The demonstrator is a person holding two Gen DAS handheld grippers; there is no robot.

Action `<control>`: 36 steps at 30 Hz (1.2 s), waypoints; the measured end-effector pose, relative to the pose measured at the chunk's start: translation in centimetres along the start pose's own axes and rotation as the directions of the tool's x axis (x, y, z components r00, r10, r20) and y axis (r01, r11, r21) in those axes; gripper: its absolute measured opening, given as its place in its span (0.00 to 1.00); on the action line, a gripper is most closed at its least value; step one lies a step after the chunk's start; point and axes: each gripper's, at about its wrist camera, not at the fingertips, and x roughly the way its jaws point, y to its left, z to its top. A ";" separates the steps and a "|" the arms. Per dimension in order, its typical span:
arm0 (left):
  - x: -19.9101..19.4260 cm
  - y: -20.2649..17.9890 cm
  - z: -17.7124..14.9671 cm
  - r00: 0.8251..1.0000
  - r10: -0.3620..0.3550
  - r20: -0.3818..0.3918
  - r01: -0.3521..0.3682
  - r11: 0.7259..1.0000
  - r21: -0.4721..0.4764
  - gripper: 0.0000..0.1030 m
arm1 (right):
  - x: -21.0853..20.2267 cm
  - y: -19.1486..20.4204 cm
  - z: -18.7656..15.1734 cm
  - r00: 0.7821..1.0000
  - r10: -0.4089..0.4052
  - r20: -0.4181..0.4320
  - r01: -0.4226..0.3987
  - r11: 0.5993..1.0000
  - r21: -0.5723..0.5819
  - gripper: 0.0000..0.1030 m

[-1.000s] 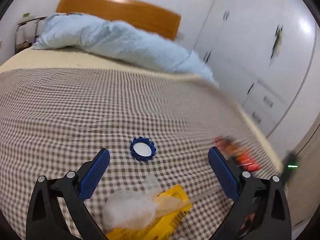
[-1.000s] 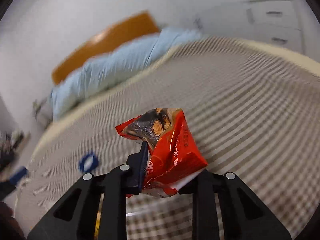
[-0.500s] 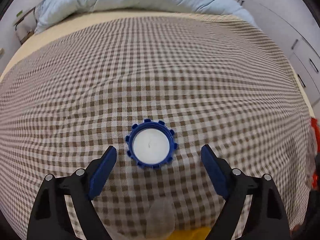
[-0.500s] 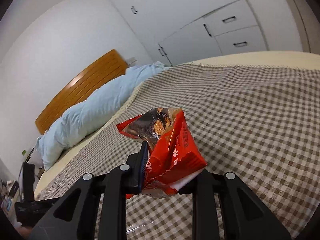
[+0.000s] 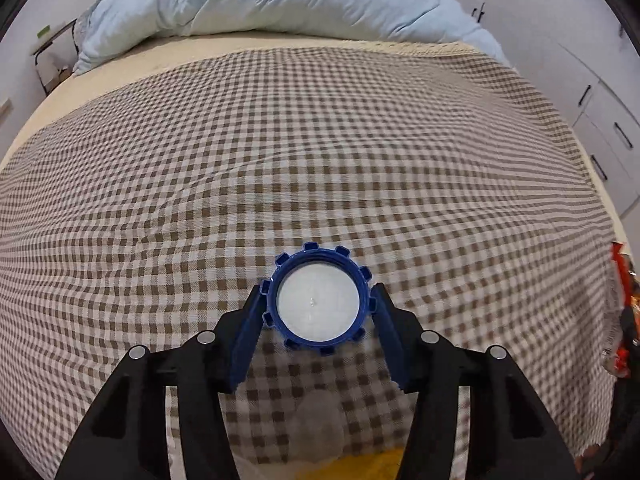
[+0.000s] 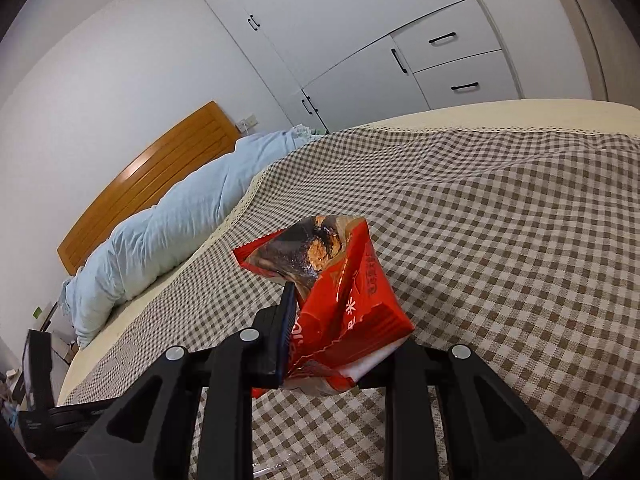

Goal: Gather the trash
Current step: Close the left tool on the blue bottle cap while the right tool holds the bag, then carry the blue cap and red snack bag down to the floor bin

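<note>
Pointing down at the bed: left gripper [image 5: 318,312], tilted steeply toward the checked blanket [image 5: 320,152].
Left jaws: they have just been closing, and the blue pads now sit at either side of the blue cap [image 5: 318,294]; they look to touch its ribbed rim, though a firm press cannot be confirmed.
Blue cap: lying on the checked blanket, white inside facing up, between the left pads.
Right gripper [image 6: 340,320]: angled gently downward over the blanket, rolled a little to one side.
Right jaws: narrow, clamped on the red snack wrapper [image 6: 340,292], which stands crumpled above the bed.
Hard to make out: a pale translucent scrap [image 5: 320,424] and a yellow wrapper [image 5: 360,466] at the bottom edge of the left view, blurred and cut off; a red sliver at the right edge, cut off.
Hidden: the right-hand pad of the right gripper, behind the wrapper.
Bed: cream sheet [image 6: 520,114] under the blanket, light blue duvet [image 5: 260,0] bunched near the wooden headboard [image 6: 152,184].
Room: white wardrobe [image 6: 380,48] with black handles, white walls.
</note>
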 end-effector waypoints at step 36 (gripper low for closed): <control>-25.1 0.0 -13.5 0.961 -0.168 0.220 0.167 0.986 0.020 0.50 | -20.1 1.9 2.2 0.984 0.177 -0.009 -0.177 0.972 -0.152 0.22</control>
